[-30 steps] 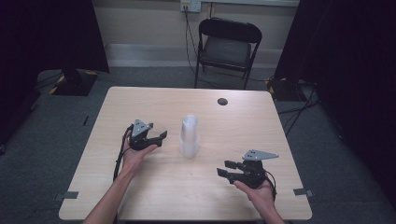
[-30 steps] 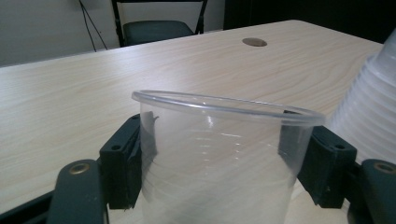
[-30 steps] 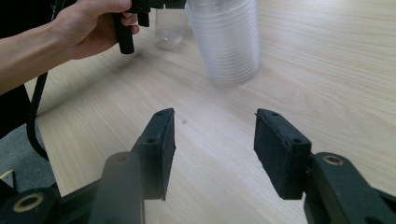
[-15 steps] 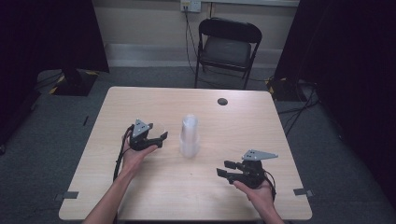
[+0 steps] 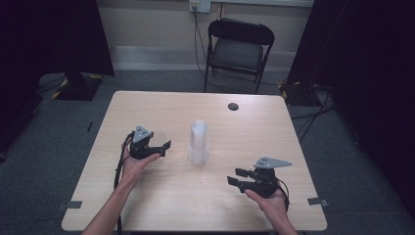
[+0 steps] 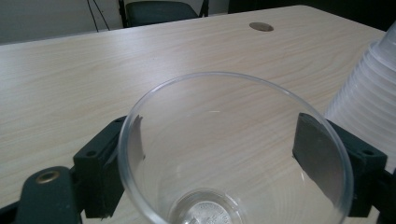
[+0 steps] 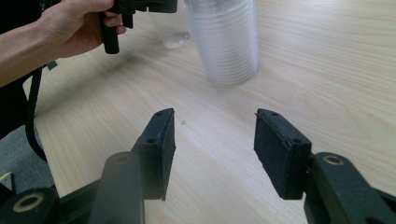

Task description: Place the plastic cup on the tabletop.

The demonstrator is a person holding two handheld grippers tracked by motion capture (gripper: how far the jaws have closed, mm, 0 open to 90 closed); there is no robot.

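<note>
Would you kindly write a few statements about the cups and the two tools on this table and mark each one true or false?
1. A single clear cup sits between the jaws of the left tool. True; the jaws have just been opening around it.
2. The right tool grips the stack of cups. False: its jaws are open with nothing between them, and the stack stands apart from it.
3. The stack of cups stands upright on the table. True.
4. The single cup lies tipped on its side. False: it stands upright, mouth up.
5. A folding chair stands beyond the table's far edge. True.
</note>
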